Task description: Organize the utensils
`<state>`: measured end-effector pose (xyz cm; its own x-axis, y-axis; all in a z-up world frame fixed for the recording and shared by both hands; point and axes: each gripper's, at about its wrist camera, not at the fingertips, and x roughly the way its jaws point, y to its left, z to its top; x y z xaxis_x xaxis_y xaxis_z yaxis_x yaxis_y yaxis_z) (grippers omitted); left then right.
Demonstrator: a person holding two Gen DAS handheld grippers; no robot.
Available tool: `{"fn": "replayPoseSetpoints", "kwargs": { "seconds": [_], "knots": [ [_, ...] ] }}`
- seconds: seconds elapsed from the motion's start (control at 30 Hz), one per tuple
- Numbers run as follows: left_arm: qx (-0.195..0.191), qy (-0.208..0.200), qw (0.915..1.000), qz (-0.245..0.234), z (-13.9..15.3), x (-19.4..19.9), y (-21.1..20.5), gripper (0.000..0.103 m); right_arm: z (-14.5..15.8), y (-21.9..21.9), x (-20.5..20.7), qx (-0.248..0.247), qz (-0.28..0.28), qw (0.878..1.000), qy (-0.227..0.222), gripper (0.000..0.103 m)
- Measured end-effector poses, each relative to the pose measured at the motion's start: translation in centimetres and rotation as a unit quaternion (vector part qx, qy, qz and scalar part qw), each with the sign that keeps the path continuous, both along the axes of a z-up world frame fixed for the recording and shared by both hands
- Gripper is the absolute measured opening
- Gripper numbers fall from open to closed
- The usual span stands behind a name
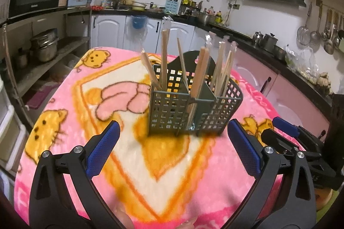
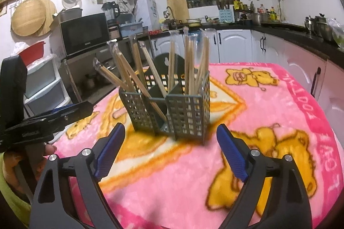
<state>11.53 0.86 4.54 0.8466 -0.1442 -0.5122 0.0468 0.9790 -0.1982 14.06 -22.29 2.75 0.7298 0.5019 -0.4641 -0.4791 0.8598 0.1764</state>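
hovering apart from the work, the left gripper (image 1: 173,132) and right gripper (image 2: 171,134) both hang with fingers spread and nothing between them, low over a bench draped in a pink cartoon blanket (image 2: 268,121). the grey mesh caddy (image 1: 191,108) stands upright at twelve o'clock of each gripper, near but not touching, split by dividers into compartments. wrapped wooden chopsticks (image 1: 164,57) lean in several of those compartments, tips up, some tilted toward ten o'clock, others toward one o'clock. no loose chopsticks show on the blanket in either view, so the sorting looks close to finished, or between picks; that is a judgement from how things lie. in the left view the right gripper sits at four o'clock, beside the caddy's lower right corner. any next move would seem to call for either a tidy of the leaning sticks, pinching one near its upper end and setting it straighter, or a retreat from the caddy. the light mesh could slide or tip on the soft blanket if nudged.
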Motion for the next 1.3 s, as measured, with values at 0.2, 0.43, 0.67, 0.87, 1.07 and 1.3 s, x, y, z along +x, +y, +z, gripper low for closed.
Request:
{"fn": "replayPoseSetpoints", "kwargs": {
  "seconds": [0.2,0.43,0.67,0.87,1.07,1.3],
  "knots": [
    [0.012,-0.015,0.9998,0.006,-1.0,-0.9,-0.6,0.092,-1.0,-0.3,-1.0,-0.014,-0.008,1.0,-0.003,0.089],
    [0.021,-0.025,0.9994,0.011,-2.3,-2.0,-1.2,0.092,-2.3,-0.7,-2.8,-0.028,-0.024,0.999,-0.031,0.09],
    [0.038,-0.056,0.9976,0.019,-2.9,-2.9,-1.9,0.092,-2.5,-1.5,-4.9,-0.022,-0.068,0.992,-0.103,0.095],
    [0.043,-0.085,0.9952,0.024,-3.5,-3.8,-2.4,0.092,-2.6,-2.1,-6.1,-0.013,-0.091,0.987,-0.134,0.096],
    [0.044,-0.09,0.9948,0.017,-4.0,-4.3,-2.7,0.092,-2.8,-2.4,-7.0,-0.018,-0.096,0.985,-0.145,0.096],
    [0.042,-0.091,0.9948,0.019,-4.0,-4.3,-2.6,0.092,-3.0,-2.5,-7.0,-0.017,-0.095,0.986,-0.134,0.096]
  ]
}}
